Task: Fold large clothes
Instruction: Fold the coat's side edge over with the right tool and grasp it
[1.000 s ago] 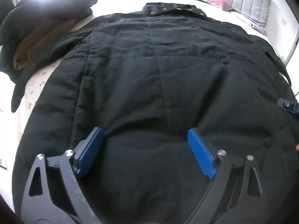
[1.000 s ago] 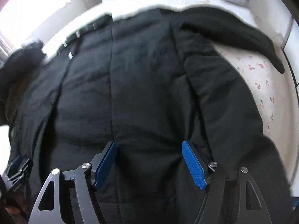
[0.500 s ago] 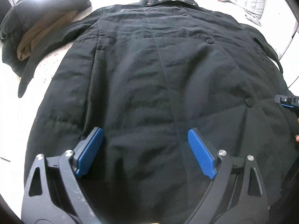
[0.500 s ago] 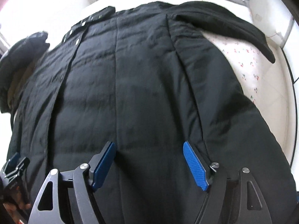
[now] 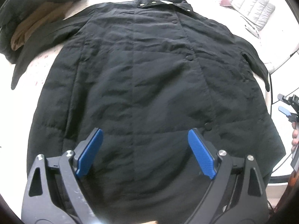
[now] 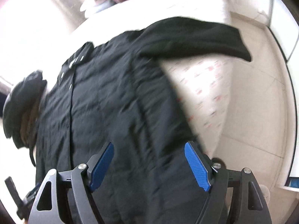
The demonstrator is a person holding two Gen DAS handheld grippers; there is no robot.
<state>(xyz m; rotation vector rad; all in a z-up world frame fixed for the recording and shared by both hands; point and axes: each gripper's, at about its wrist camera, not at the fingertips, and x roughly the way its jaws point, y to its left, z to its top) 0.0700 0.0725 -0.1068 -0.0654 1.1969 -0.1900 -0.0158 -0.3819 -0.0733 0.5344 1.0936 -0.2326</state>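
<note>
Black coat [image 5: 142, 85] lies spread flat, front up, filling the middle of the left wrist frame, collar at the top, sleeves out to both sides on a white bed [image 5: 243, 11]. Left gripper [image 5: 145, 151] hangs wide open above the hem, holding nothing. Right gripper [image 6: 149, 164] is likewise wide open and empty, its picture blurred. Dark clothes pile [image 5: 33, 13] sits upper left

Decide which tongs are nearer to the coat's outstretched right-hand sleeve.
Right. The right tongs are open over the coat's edge just below that sleeve. The left tongs are open over the middle of the hem, farther away.
</note>
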